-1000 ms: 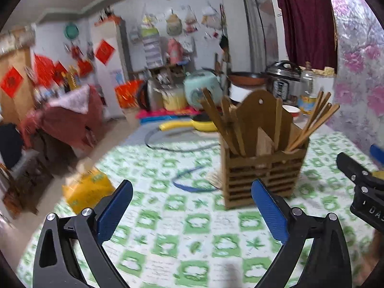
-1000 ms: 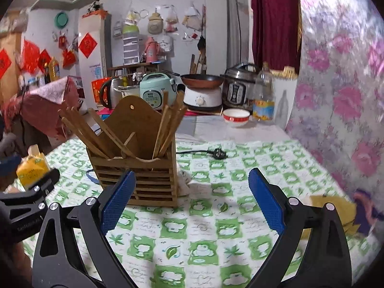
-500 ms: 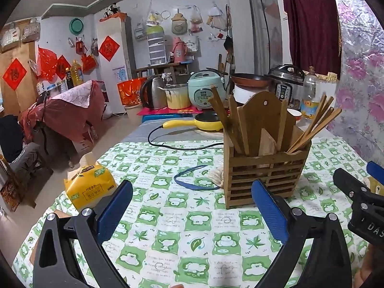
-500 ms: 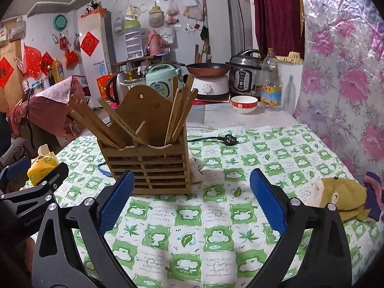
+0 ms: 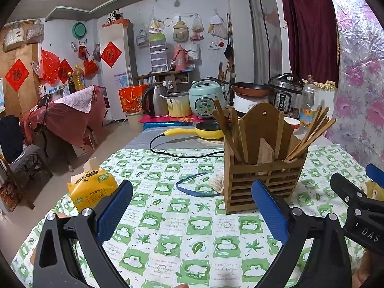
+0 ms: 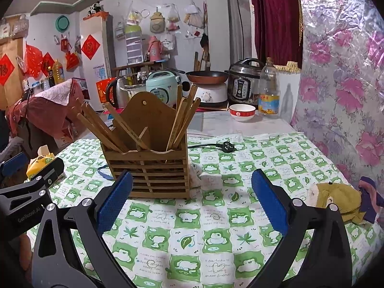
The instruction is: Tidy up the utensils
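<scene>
- Wooden utensil holder [image 5: 261, 165] stands upright on the green-and-white checked tablecloth [image 5: 182, 237], holding chopsticks [image 5: 309, 136] that lean out to both sides of its tall arched back panel.
- Left gripper [image 5: 192, 212] hovers low over the cloth, level and pointing at the holder; its blue-padded fingers [image 5: 114, 212] are spread wide with nothing between them.
- The holder sits just past the left gripper's right finger, apart from it.
- Right gripper [image 6: 192, 201] hangs at a similar height, jaws released and empty, with the holder ahead of its left finger [image 6: 115, 201].
- The two grippers sit side by side, each showing at the edge of the other's view.
- A yellow tissue pack [image 5: 92, 188] lies on the cloth to the left, a blue band [image 5: 192, 184] just beside the holder, and a yellow cloth [image 6: 336, 201] to the right.
</scene>
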A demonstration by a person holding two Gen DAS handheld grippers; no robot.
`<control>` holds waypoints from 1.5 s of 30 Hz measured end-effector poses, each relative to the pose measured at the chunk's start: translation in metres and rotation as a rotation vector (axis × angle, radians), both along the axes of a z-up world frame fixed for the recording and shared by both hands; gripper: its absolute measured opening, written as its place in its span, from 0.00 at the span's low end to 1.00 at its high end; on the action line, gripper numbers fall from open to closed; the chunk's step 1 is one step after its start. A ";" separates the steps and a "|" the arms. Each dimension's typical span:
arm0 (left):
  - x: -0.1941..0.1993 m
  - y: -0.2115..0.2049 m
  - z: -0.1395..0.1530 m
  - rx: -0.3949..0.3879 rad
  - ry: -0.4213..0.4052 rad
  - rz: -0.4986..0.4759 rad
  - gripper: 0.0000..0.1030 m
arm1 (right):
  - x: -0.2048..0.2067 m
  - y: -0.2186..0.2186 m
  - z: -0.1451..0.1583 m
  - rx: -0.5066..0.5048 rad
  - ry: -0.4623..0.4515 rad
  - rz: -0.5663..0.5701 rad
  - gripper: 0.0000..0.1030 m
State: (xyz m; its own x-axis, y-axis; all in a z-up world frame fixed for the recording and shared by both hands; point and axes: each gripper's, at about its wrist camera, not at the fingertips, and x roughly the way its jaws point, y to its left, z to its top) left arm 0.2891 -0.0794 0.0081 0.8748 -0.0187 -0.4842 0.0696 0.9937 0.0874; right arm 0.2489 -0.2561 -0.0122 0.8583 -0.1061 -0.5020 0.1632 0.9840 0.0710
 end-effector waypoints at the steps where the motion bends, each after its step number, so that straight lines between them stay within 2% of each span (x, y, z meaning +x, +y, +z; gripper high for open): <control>1: 0.000 0.000 0.000 0.003 0.002 0.003 0.95 | 0.000 0.001 0.000 -0.002 0.001 0.000 0.93; 26: -0.008 -0.008 -0.003 0.072 -0.029 0.011 0.95 | -0.001 -0.002 -0.001 0.005 0.005 -0.003 0.94; 45: -0.010 -0.005 -0.001 0.065 -0.030 0.011 0.95 | -0.002 -0.002 -0.002 0.009 0.003 -0.006 0.94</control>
